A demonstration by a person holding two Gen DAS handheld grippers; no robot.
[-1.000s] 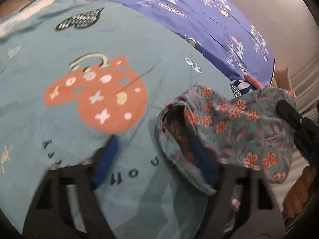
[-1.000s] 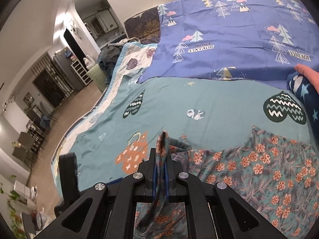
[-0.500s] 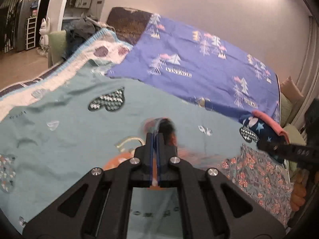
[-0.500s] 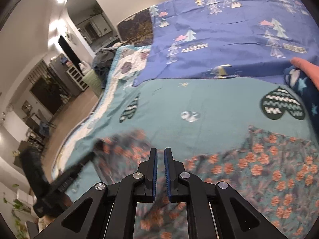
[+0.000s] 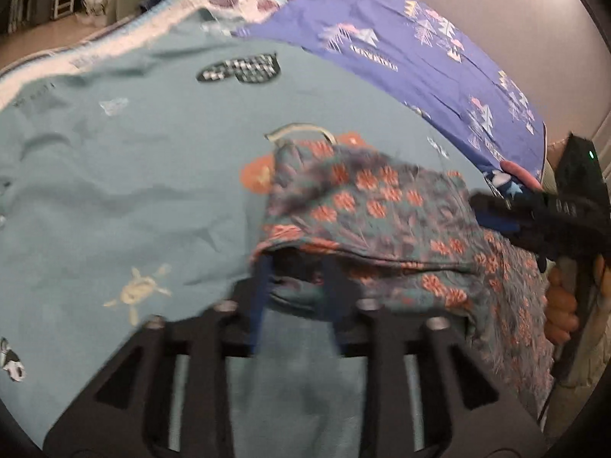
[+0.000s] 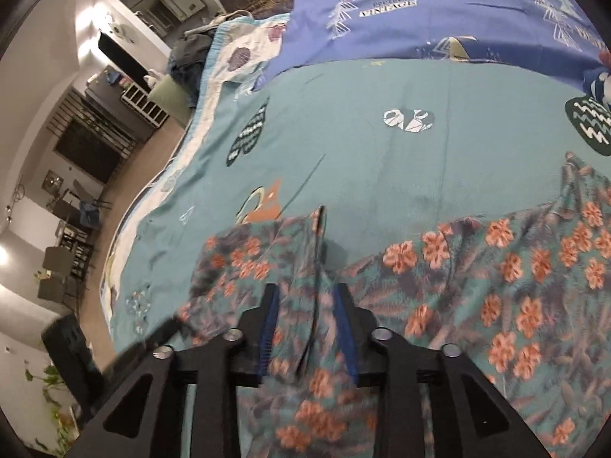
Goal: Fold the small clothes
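Note:
A small teal garment with orange flowers (image 5: 366,206) lies on the teal bedspread (image 5: 114,198), partly folded over itself. My left gripper (image 5: 296,267) is open, its blue-padded fingers at the garment's near edge, the cloth's hem draped just over the tips. My right gripper (image 6: 307,294) is open, with a raised fold of the same garment (image 6: 496,267) standing loosely between its fingers. The right gripper also shows at the right of the left wrist view (image 5: 542,217), held by a hand.
A purple sheet with tree prints (image 6: 439,11) covers the far side of the bed. A dark blue star-print item (image 5: 504,183) lies at the right. The bed's left edge drops to a wooden floor with shelves and chairs (image 6: 76,206).
Half a second ago both grippers were shut and lifted. Now both are open and lowered to the garment, which has been laid over into a fold.

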